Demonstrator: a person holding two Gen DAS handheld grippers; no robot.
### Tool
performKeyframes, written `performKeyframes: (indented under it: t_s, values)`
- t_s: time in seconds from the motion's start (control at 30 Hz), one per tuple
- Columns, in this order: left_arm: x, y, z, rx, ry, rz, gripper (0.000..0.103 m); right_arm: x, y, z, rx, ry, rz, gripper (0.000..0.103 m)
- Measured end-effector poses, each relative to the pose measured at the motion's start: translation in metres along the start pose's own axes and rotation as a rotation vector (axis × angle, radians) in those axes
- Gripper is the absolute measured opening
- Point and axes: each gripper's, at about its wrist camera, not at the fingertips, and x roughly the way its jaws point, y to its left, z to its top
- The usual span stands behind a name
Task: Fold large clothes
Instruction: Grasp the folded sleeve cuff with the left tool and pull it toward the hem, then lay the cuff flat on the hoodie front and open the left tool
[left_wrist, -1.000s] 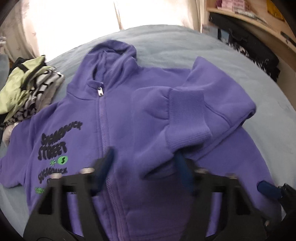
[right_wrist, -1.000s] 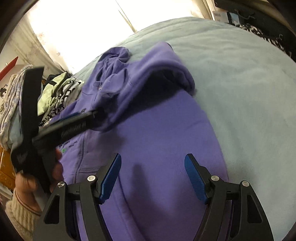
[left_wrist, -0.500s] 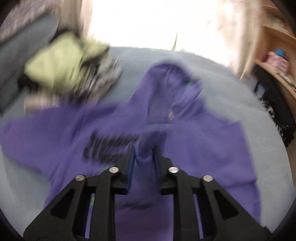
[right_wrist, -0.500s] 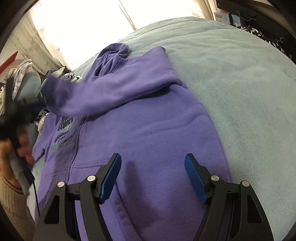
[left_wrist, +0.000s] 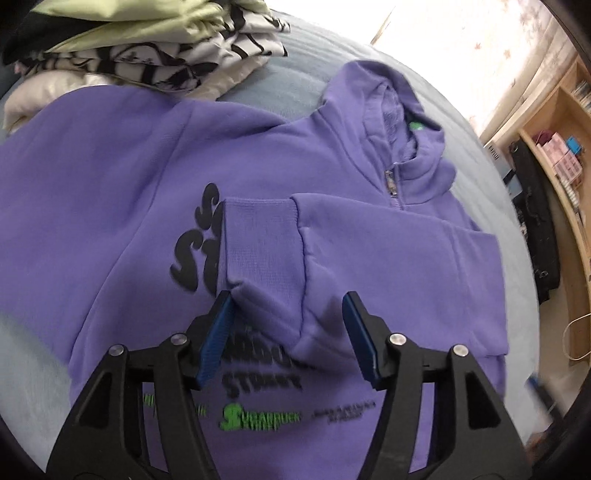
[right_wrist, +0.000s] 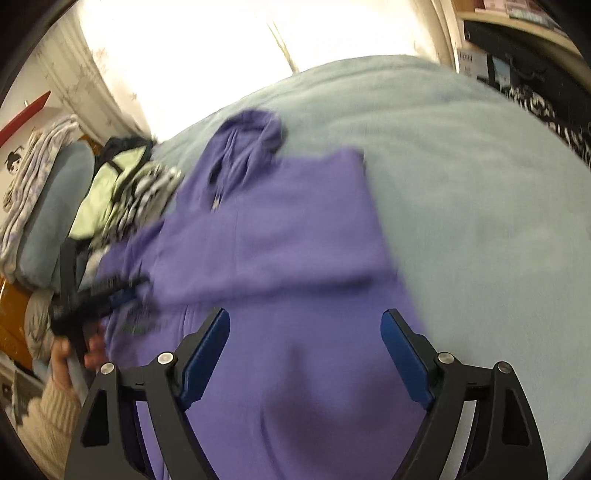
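Note:
A purple zip hoodie (left_wrist: 122, 192) with black and green lettering lies front-up on a pale blue bed (right_wrist: 461, 177). Its right sleeve (left_wrist: 369, 240) is folded across the chest, the ribbed cuff (left_wrist: 258, 240) lying over the lettering. My left gripper (left_wrist: 288, 332) is open, just behind the cuff, its left pad touching the cuff's corner. My right gripper (right_wrist: 304, 354) is open and empty above the hoodie's lower body (right_wrist: 295, 369). The left gripper also shows in the right wrist view (right_wrist: 92, 291), at the hoodie's left side.
A pile of folded clothes (left_wrist: 147, 48), green and black-and-white, lies at the hoodie's left shoulder. A pillow (right_wrist: 55, 206) sits further left. Wooden shelves (left_wrist: 554, 155) and a dark bag (left_wrist: 535, 221) stand to the right of the bed.
My left gripper carried the sleeve cuff across the chest to the left, then opened and let it go. The right gripper stayed open over the lower body.

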Motion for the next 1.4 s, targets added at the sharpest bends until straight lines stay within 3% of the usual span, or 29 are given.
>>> performKeyframes:
  t_s: [0.1, 0.17, 0.23, 0.3, 0.33, 0.37, 0.4, 0.43, 0.47, 0.57, 0.6, 0.67, 0.77, 0.83, 0.9, 0.97, 1.03, 1.13, 1.17, 1.2, 1.27, 1.4]
  values:
    - [0.007, 0.0, 0.007, 0.016, -0.021, 0.026, 0.057, 0.041, -0.011, 0.047, 0.014, 0.026, -0.023, 0.085]
    - [0.008, -0.003, 0.013, 0.026, -0.03, 0.039, 0.046, 0.068, -0.019, 0.072, 0.026, 0.045, -0.06, 0.085]
    - [0.009, -0.008, 0.019, 0.058, -0.044, 0.06, 0.022, 0.094, -0.029, 0.091, 0.048, 0.056, -0.085, 0.085]
    - [0.011, -0.012, 0.029, 0.085, -0.057, 0.085, 0.01, 0.121, -0.044, 0.109, 0.111, 0.077, -0.105, 0.081]
    - [0.011, -0.015, 0.033, 0.099, -0.066, 0.092, 0.01, 0.131, -0.051, 0.113, 0.144, 0.088, -0.1, 0.079]
    - [0.01, -0.018, 0.035, 0.109, -0.072, 0.092, 0.009, 0.142, -0.06, 0.117, 0.189, 0.113, -0.081, 0.071]
    - [0.009, -0.021, 0.038, 0.119, -0.084, 0.098, 0.009, 0.152, -0.067, 0.12, 0.224, 0.136, -0.054, 0.053]
    - [0.006, -0.027, 0.042, 0.134, -0.103, 0.101, 0.009, 0.159, -0.07, 0.122, 0.234, 0.155, -0.027, 0.043]
    - [0.004, -0.028, 0.043, 0.144, -0.114, 0.099, 0.008, 0.162, -0.071, 0.125, 0.233, 0.162, 0.008, 0.019]
    - [-0.007, -0.039, 0.048, 0.189, -0.187, 0.103, 0.008, 0.139, -0.068, 0.127, 0.214, 0.01, -0.009, 0.014]
    - [-0.009, -0.04, 0.048, 0.194, -0.206, 0.101, 0.008, 0.134, -0.07, 0.125, 0.225, -0.028, -0.021, 0.013]
    - [-0.005, -0.038, 0.047, 0.197, -0.223, 0.115, 0.008, 0.144, -0.078, 0.119, 0.25, 0.017, -0.085, 0.013]
    - [0.012, -0.025, 0.039, 0.191, -0.161, 0.143, 0.008, 0.147, -0.087, 0.117, 0.282, 0.054, -0.057, 0.015]
    - [0.015, -0.017, 0.032, 0.2, -0.128, 0.142, 0.009, 0.139, -0.088, 0.122, 0.293, 0.084, -0.035, 0.03]
    - [0.013, -0.008, 0.028, 0.191, -0.108, 0.118, 0.012, 0.132, -0.088, 0.118, 0.278, 0.092, 0.012, 0.056]
    - [0.008, 0.005, 0.028, 0.143, -0.08, 0.068, 0.02, 0.123, -0.086, 0.103, 0.233, 0.103, 0.032, 0.063]
    - [0.006, 0.018, 0.029, 0.083, -0.073, 0.045, 0.039, 0.113, -0.081, 0.091, 0.186, 0.123, 0.034, 0.063]
    - [0.01, 0.025, 0.029, 0.039, -0.068, 0.04, 0.04, 0.106, -0.076, 0.067, 0.132, 0.144, 0.035, 0.063]
    - [0.012, 0.022, 0.027, 0.048, -0.068, 0.058, 0.04, 0.105, -0.072, 0.058, 0.085, 0.137, -0.012, 0.056]
    - [0.015, 0.02, 0.026, 0.066, -0.07, 0.079, 0.038, 0.102, -0.069, 0.048, 0.04, 0.125, -0.064, 0.044]
    - [0.022, 0.004, 0.018, 0.177, -0.081, 0.213, 0.027, 0.098, -0.071, 0.038, 0.04, 0.114, -0.073, 0.044]
    - [0.014, -0.014, 0.007, 0.29, -0.107, 0.339, 0.026, 0.077, -0.067, 0.036, 0.043, 0.097, -0.143, 0.044]
